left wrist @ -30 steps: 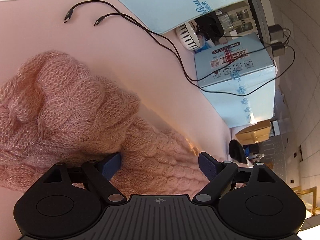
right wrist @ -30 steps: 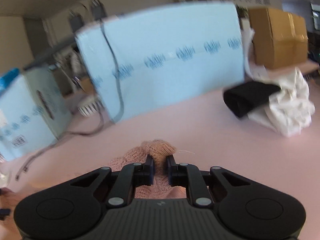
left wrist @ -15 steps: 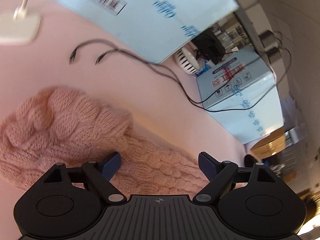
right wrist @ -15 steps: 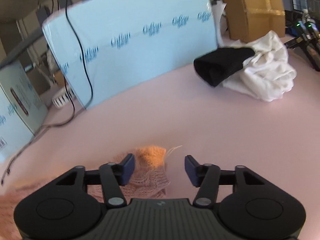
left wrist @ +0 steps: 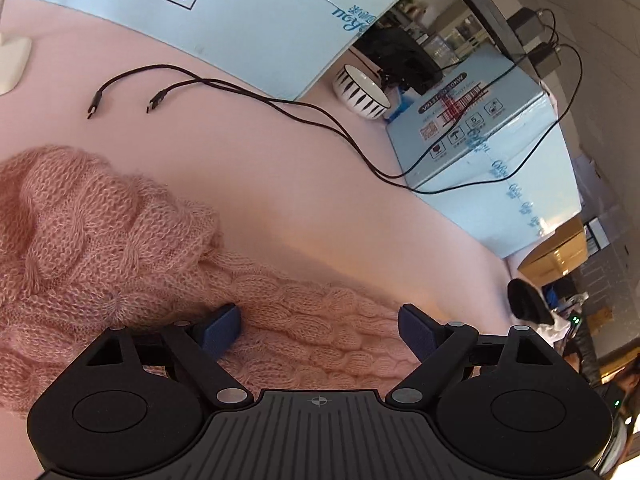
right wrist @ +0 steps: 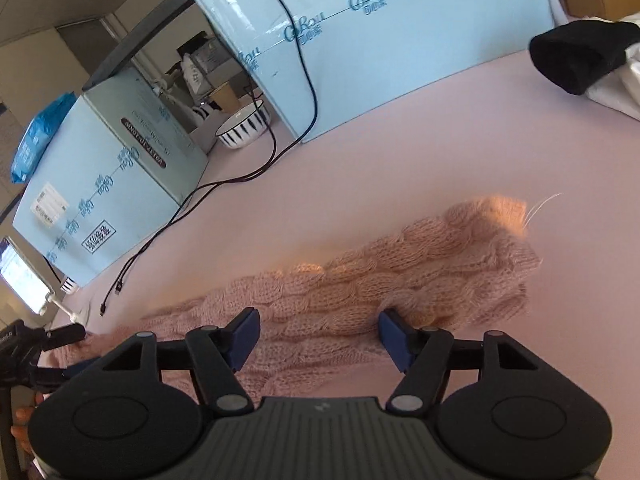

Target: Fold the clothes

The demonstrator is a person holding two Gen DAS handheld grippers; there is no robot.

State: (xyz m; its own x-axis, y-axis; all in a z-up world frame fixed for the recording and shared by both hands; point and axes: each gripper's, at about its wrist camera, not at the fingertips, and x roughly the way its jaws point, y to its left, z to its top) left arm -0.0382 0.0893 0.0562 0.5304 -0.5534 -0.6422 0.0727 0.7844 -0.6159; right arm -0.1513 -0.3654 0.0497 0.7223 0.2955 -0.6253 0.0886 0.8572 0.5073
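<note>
On the pink table, a pink cable-knit sweater lies partly laid out. In the left wrist view its bunched body fills the 9 o'clock side. A long cabled sleeve runs out from it, toward 2 o'clock in the right wrist view, ending at a cuff where a loose thread sticks out.

Left gripper: fingers wide apart, straddling the sleeve where it leaves the body; pads not pressing the knit. Whether the left pad touches the wool cannot be told.

Right gripper: jaws opening, sleeve lying between them, nothing clamped.

Handling, as judged: light, soft, open fuzzy knit. It will stretch and sag if lifted by one point, and the loops could snag on pad edges. Not slippery; wool should drag on the table cover instead of sliding. Best hold looks like a pinch through a full thickness at the cuff or on the cable ridge, with the other gripper at the shoulder seam so the sleeve carries over evenly.

Surroundings: pale blue boxes from 10 to 1 o'clock, black cables trailing near the sweater, striped bowl, black and white cloth pile at 2 o'clock, well apart.
</note>
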